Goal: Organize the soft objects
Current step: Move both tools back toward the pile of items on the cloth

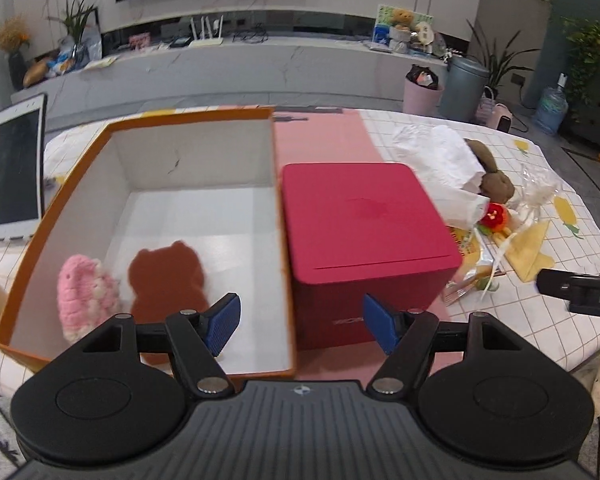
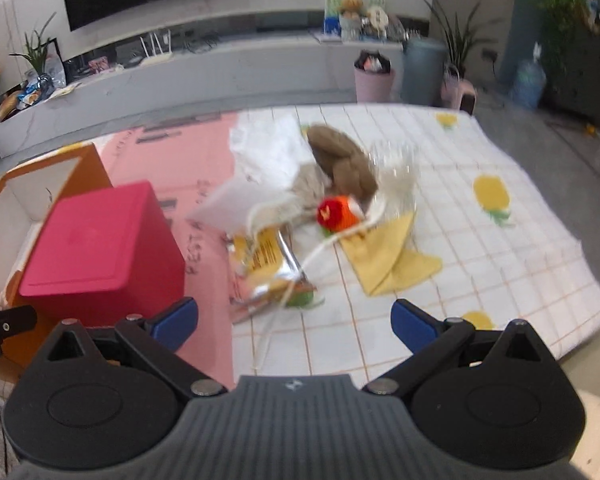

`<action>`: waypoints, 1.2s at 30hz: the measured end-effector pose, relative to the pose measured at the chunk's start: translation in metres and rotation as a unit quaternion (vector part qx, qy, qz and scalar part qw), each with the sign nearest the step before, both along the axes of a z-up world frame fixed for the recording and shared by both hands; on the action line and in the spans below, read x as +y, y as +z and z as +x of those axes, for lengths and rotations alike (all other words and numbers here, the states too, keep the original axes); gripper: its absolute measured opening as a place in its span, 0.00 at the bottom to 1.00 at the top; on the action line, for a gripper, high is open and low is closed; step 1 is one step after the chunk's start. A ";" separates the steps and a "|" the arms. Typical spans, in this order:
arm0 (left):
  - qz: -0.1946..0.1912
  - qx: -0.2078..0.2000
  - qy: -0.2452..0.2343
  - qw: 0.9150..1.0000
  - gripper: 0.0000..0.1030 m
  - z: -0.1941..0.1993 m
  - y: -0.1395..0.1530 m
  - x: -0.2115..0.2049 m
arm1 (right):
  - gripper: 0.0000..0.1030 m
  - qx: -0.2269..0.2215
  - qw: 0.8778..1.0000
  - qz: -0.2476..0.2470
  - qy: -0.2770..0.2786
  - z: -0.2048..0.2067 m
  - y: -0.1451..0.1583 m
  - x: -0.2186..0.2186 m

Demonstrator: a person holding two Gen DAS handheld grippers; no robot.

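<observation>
An open orange box (image 1: 66,196) with a white inside holds a pink knitted toy (image 1: 86,300) and a flat brown bear toy (image 1: 166,280). My left gripper (image 1: 300,326) is open and empty, above the box's near right corner. To the right lies a pile with a brown plush rabbit (image 1: 496,184) (image 2: 342,160) and a red-orange soft toy (image 1: 494,216) (image 2: 336,212). My right gripper (image 2: 294,320) is open and empty, short of the pile; it also shows in the left wrist view (image 1: 580,290).
A closed red box (image 1: 364,236) (image 2: 100,248) stands right of the orange box. White paper (image 2: 260,172), a snack packet (image 2: 268,268), clear plastic (image 2: 396,172) and a yellow cloth (image 2: 388,256) lie in the pile. A white phone (image 1: 18,172) stands at the left.
</observation>
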State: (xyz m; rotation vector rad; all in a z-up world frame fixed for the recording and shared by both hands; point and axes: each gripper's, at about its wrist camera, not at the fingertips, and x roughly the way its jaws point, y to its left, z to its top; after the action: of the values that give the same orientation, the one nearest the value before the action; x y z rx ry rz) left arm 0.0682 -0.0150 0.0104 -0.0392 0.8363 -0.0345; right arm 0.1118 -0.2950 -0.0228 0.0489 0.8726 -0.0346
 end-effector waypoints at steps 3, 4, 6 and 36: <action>-0.008 -0.005 -0.013 1.000 0.80 -0.001 -0.003 -0.010 | 0.98 -0.007 1.000 -0.008 0.008 0.008 -0.011 0.004; -0.012 -0.004 -0.017 1.000 0.80 -0.003 -0.003 -0.014 | 0.98 -0.018 1.000 -0.011 0.021 0.010 -0.011 0.009; -0.010 -0.005 -0.017 1.000 0.83 -0.003 -0.004 -0.018 | 0.98 -0.040 0.996 -0.034 0.065 0.016 -0.009 0.021; 0.227 -0.031 -0.307 0.924 0.83 0.069 0.039 -0.107 | 0.91 0.074 0.989 -0.038 0.119 0.132 -0.102 0.031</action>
State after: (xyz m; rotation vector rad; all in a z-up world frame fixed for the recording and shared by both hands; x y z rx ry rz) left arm 0.1368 -0.1225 0.0494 0.6629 0.7486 -0.4292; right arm 0.2434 -0.2636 -0.1251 -0.1311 1.0198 0.1540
